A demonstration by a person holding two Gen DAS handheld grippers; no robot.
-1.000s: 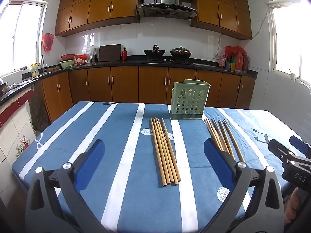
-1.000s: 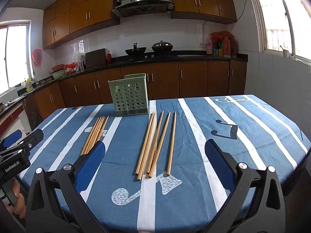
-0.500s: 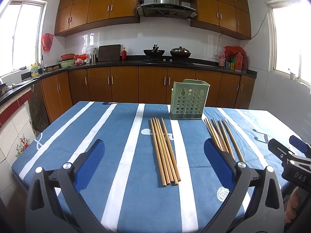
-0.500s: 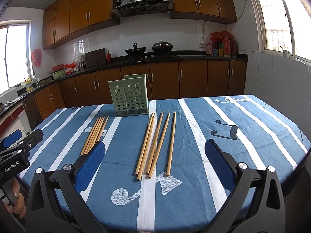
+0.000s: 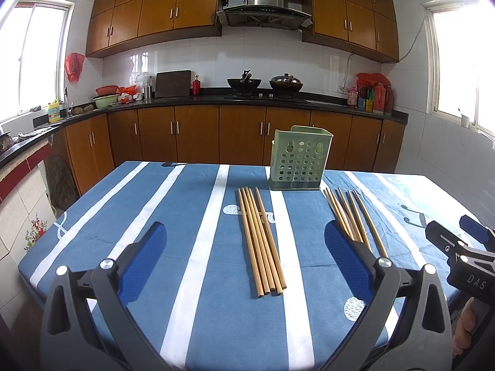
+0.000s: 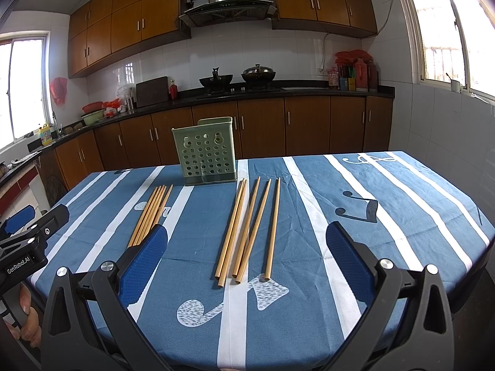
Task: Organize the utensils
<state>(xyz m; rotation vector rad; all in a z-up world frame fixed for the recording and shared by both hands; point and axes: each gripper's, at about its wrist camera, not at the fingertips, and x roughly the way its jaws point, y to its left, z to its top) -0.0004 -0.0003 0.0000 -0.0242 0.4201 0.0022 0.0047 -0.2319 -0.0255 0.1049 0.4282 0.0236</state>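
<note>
Two groups of wooden chopsticks lie on the blue striped tablecloth. The tight left bundle (image 5: 261,241) (image 6: 151,213) lies straight ahead of my left gripper (image 5: 244,247), which is open and empty above the table's near edge. The looser right group (image 5: 355,216) (image 6: 247,225) lies ahead of my right gripper (image 6: 246,247), also open and empty. A green perforated utensil holder (image 5: 298,159) (image 6: 205,153) stands upright beyond both groups. Each gripper shows at the other view's edge: the right gripper (image 5: 454,247) and the left gripper (image 6: 34,225).
The table (image 5: 154,201) ends close below both grippers and drops off at left and right. Behind it runs a kitchen counter (image 5: 216,100) with woks, bottles and bowls, above brown cabinets. A person's fingers (image 6: 29,318) hold the left gripper's handle.
</note>
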